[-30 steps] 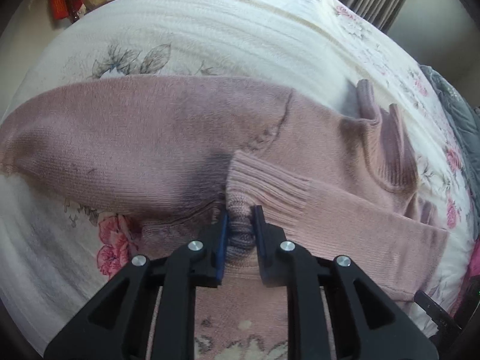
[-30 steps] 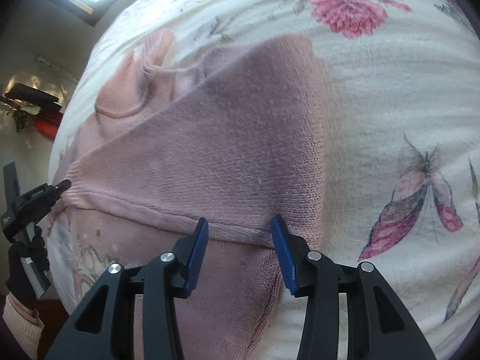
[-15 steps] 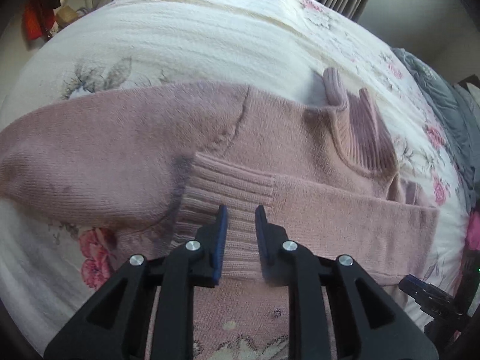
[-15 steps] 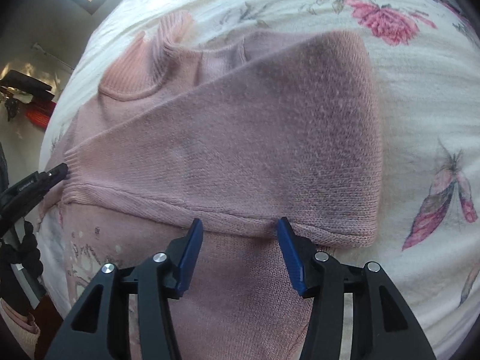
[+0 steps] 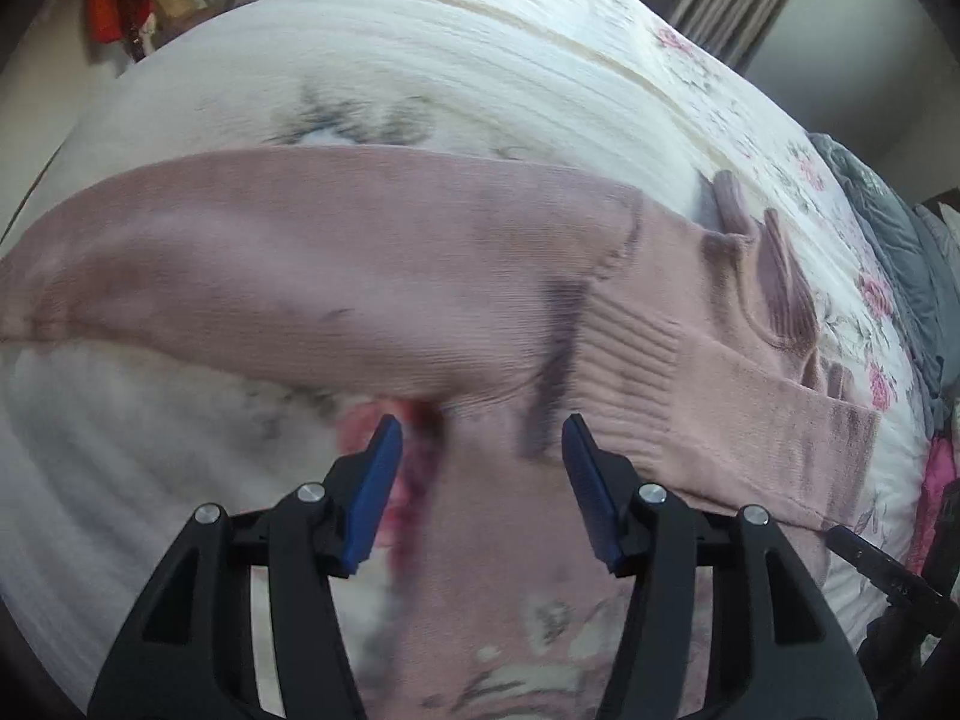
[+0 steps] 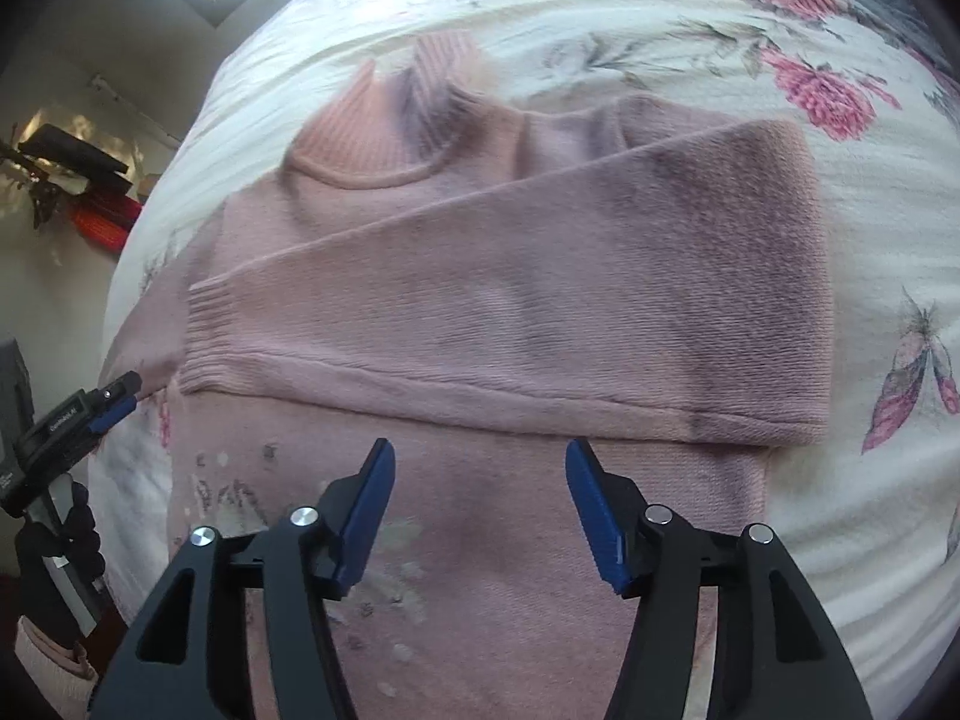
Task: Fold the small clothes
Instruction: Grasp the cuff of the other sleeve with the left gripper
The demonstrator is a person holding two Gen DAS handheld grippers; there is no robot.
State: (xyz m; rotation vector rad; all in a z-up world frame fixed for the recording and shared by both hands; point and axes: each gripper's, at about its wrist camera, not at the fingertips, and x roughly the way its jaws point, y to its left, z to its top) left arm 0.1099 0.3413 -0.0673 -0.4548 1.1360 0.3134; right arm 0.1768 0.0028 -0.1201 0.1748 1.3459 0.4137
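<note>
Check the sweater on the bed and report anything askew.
The sweater is half folded: one sleeve lies across the chest, while the other sleeve sticks straight out over the bedspread. Nothing looks damaged.

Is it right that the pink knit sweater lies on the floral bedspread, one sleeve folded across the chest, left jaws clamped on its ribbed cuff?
Not quite. In the left wrist view the left gripper has its jaws wide open, gripping nothing; the ribbed cuff lies free. The rest holds: the pink knit sweater lies on the floral bedspread, one sleeve folded across the chest.
</note>
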